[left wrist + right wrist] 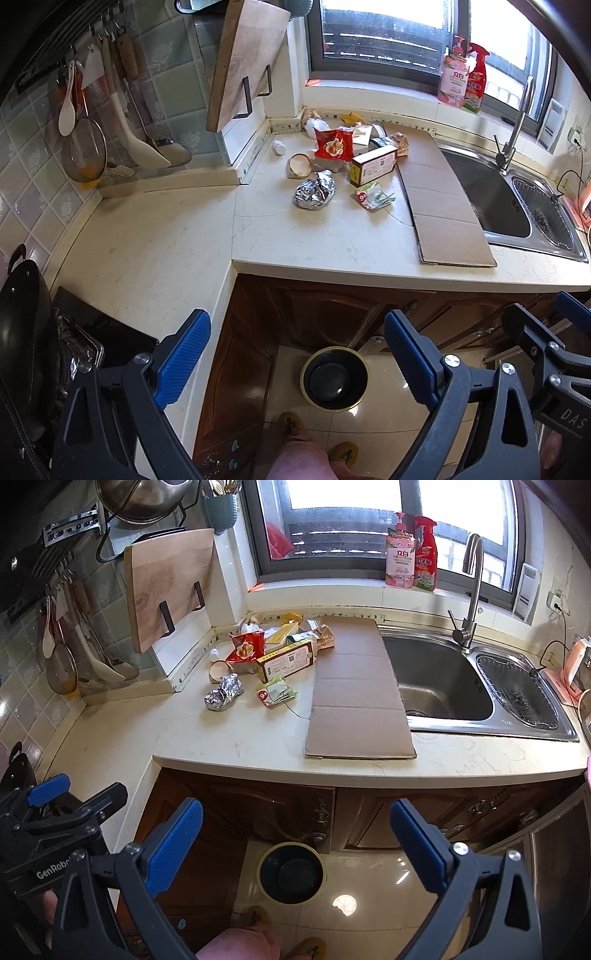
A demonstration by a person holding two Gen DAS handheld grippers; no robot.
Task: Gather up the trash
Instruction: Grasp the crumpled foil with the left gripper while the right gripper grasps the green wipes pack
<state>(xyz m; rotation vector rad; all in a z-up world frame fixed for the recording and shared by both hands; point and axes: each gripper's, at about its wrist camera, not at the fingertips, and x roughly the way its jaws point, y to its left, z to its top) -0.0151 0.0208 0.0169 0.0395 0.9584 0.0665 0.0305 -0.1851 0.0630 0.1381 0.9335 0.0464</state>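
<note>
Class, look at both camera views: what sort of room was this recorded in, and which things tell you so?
Most likely a home kitchen. A steel sink with a tall tap sits in the counter, a wooden cutting board leans by the window, and cooking utensils hang on the tiled wall.

Daylight poured through the window point(369, 528) far ahead of the fingers, blowing out its panes. The counter point(155, 240) was bright, the floor point(369, 878) below glared, and fisheye bending darkened the corners.
</note>
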